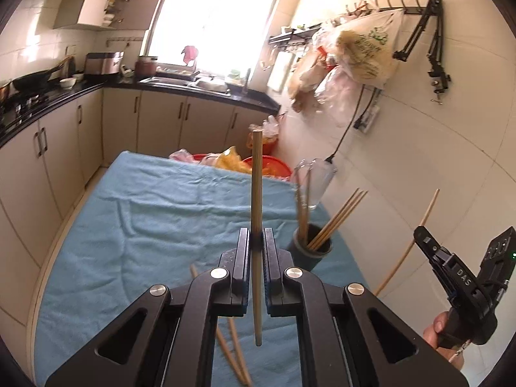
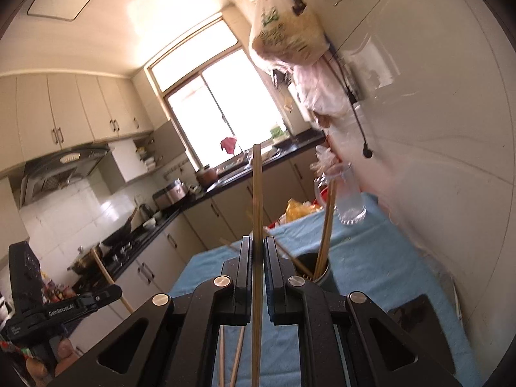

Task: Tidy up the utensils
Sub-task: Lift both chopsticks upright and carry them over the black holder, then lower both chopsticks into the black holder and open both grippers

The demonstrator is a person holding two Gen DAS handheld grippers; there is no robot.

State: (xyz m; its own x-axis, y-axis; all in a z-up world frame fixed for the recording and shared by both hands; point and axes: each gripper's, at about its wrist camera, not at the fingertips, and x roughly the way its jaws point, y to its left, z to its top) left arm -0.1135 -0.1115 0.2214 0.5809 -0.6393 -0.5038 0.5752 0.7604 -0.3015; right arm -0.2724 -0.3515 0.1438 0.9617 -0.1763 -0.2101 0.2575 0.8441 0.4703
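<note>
Each gripper pinches one chopstick: left gripper (image 1: 257, 242), right gripper (image 2: 257, 251). Tilt each tip down over the dark holder (image 1: 312, 247) near the counter's right edge before letting go

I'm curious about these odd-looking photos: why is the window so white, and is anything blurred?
Left view: the window is blown out by daylight, and the loose chopsticks on the cloth are smeared. Right view: the window glares too, and the wall and glass look streaked. Both views bend straight lines.
</note>
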